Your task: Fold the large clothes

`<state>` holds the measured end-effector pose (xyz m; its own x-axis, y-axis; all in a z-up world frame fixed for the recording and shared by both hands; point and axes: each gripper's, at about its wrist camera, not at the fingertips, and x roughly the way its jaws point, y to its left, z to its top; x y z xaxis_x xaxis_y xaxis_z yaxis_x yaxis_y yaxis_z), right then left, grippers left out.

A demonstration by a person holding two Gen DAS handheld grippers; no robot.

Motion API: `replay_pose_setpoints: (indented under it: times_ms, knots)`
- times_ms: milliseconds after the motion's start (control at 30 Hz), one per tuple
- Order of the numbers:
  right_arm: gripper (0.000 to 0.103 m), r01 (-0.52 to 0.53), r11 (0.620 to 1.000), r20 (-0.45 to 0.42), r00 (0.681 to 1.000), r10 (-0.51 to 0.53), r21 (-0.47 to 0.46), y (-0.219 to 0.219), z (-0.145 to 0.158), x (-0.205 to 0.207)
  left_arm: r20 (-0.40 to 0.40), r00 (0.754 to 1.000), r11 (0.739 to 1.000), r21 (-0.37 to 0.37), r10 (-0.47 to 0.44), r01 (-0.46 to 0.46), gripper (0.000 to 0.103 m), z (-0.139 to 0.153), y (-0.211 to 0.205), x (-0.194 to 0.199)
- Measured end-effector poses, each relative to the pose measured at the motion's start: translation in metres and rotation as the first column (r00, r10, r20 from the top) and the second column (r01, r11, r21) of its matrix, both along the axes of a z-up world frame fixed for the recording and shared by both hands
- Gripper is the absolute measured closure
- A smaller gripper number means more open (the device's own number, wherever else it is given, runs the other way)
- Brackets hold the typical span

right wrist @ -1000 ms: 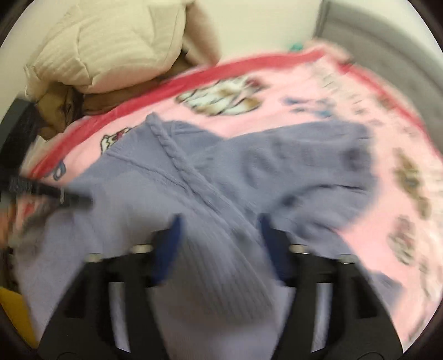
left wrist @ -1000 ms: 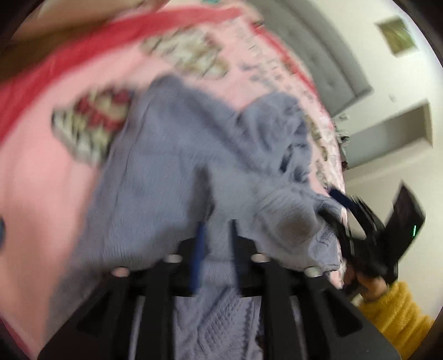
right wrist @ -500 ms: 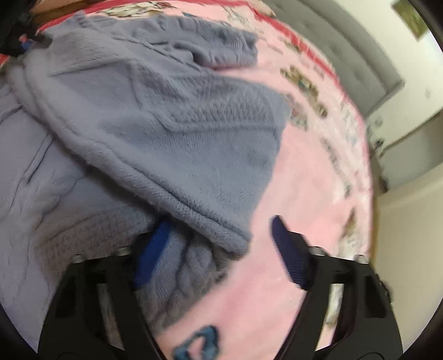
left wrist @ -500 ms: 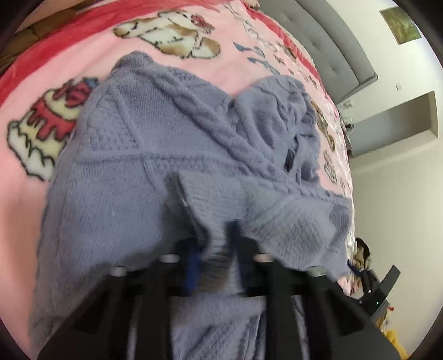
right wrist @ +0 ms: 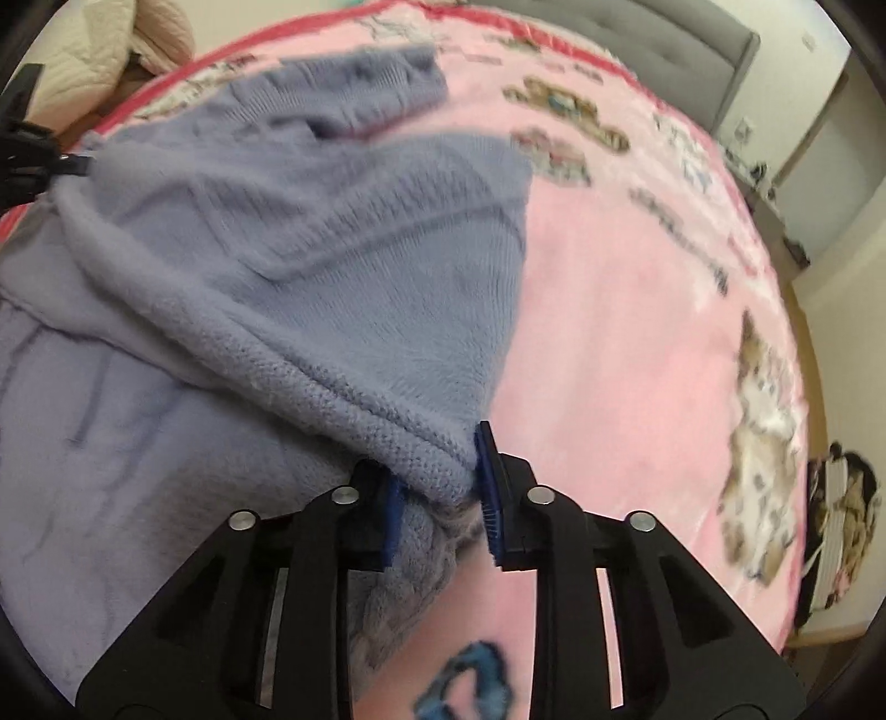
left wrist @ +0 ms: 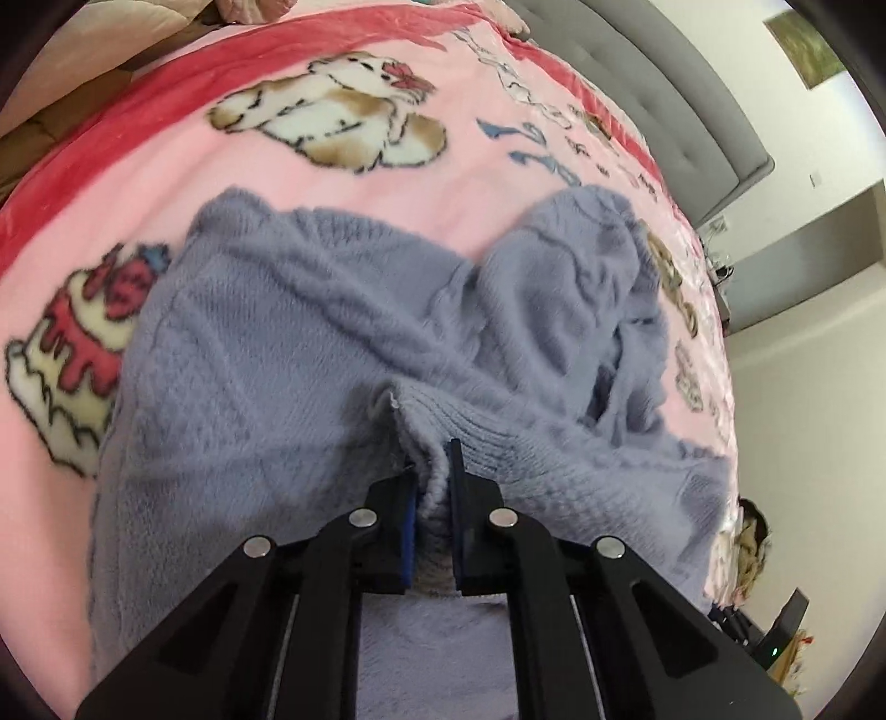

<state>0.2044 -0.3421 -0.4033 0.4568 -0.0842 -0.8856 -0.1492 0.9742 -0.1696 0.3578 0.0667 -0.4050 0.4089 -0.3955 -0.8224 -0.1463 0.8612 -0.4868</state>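
I have the lavender-grey cable-knit sweater (left wrist: 288, 354) spread across the pink fleece blanket printed with cartoon animals and cakes (left wrist: 387, 183), partly doubled over on itself. My left gripper (left wrist: 431, 471) is clamped tight on a ribbed hem of the sweater, the knit bunched up between its blue-lined fingers (left wrist: 455, 471). In the right wrist view, my right gripper (right wrist: 437, 487) has its fingers narrowed around the thick ribbed corner of the sweater (right wrist: 310, 260), the fabric pressing against both blue pads (right wrist: 488, 487), so I count it as gripping that corner. That folded flap lies over the rest of the sweater, with the bare blanket (right wrist: 637, 332) just beside it on the right. Beyond the far edge of the blanket I see a grey padded headboard (left wrist: 653, 94), and at the blanket's far left corner a cream quilted pillow (right wrist: 94, 50).
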Motion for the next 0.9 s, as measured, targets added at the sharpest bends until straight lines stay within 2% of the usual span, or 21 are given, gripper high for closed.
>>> replay_pose_setpoints:
  times_ms: [33, 67, 167, 267, 333, 400, 467, 500, 567, 667, 733, 800, 833, 867, 900]
  knots:
    - [0.051, 0.035, 0.999, 0.026, 0.999, -0.036, 0.010, -0.004, 0.001, -0.005, 0.011, 1.000, 1.000, -0.007, 0.001, -0.001, 0.094, -0.001, 0.003, -0.005]
    - [0.047, 0.063, 0.997, 0.041, 0.997, -0.065, 0.040, -0.007, 0.004, -0.012, 0.029, 1.000, 1.000, -0.015, 0.000, 0.001, 0.094, 0.000, 0.006, -0.012]
    - [0.048, 0.118, 0.969, 0.025, 0.992, -0.127, 0.219, -0.020, 0.010, -0.044, 0.069, 0.997, 1.000, 0.015, -0.026, 0.025, 0.090, 0.007, 0.009, -0.032]
    - [0.048, 0.141, 0.945, -0.032, 0.990, -0.138, 0.296, -0.017, 0.010, -0.081, 0.136, 0.987, 0.992, 0.103, -0.085, 0.072, 0.087, 0.018, 0.000, -0.059]
    - [0.048, 0.164, 0.922, -0.079, 0.986, -0.145, 0.351, -0.011, 0.007, -0.105, 0.132, 0.984, 0.984, 0.146, -0.119, 0.100, 0.086, 0.016, -0.009, -0.071]
    - [0.047, 0.208, 0.901, -0.116, 0.977, -0.177, 0.381, -0.008, 0.005, -0.127, 0.116, 0.989, 0.985, 0.151, -0.097, 0.079, 0.086, 0.012, -0.012, -0.081]
    - [0.045, 0.277, 0.843, -0.158, 0.961, -0.229, 0.460, -0.007, 0.005, -0.154, 0.124, 0.992, 0.991, 0.137, -0.031, 0.014, 0.086, 0.014, -0.006, -0.094]
    - [0.045, 0.295, 0.828, -0.170, 0.955, -0.242, 0.477, -0.004, 0.007, -0.168, 0.128, 0.992, 0.991, 0.129, 0.000, -0.016, 0.086, 0.016, -0.003, -0.103]
    - [0.044, 0.309, 0.825, -0.171, 0.951, -0.258, 0.473, 0.002, 0.013, -0.189, 0.136, 0.990, 0.989, 0.141, 0.025, -0.045, 0.086, 0.020, 0.000, -0.121]
    - [0.040, 0.329, 0.796, -0.170, 0.944, -0.282, 0.507, 0.013, 0.027, -0.225, 0.174, 0.985, 0.971, 0.236, -0.003, -0.039, 0.085, 0.028, -0.001, -0.150]
    - [0.037, 0.312, 0.811, -0.165, 0.950, -0.265, 0.495, 0.025, 0.033, -0.248, 0.172, 0.985, 0.960, 0.278, -0.018, -0.031, 0.085, 0.033, -0.002, -0.163]
    - [0.038, 0.300, 0.820, -0.177, 0.953, -0.244, 0.487, 0.036, 0.029, -0.267, 0.162, 0.985, 0.955, 0.297, -0.057, 0.006, 0.085, 0.037, -0.009, -0.177]
    - [0.040, 0.307, 0.813, -0.181, 0.951, -0.249, 0.495, 0.037, 0.025, -0.271, 0.153, 0.984, 0.955, 0.293, -0.096, 0.048, 0.085, 0.038, -0.016, -0.181]
    - [0.045, 0.312, 0.803, -0.187, 0.950, -0.251, 0.508, 0.038, 0.021, -0.274, 0.129, 0.977, 0.949, 0.290, -0.168, 0.125, 0.085, 0.035, -0.030, -0.185]
    - [0.056, 0.312, 0.788, -0.200, 0.950, -0.241, 0.530, 0.041, 0.012, -0.274, 0.105, 0.965, 0.938, 0.281, -0.240, 0.202, 0.085, 0.030, -0.045, -0.188]
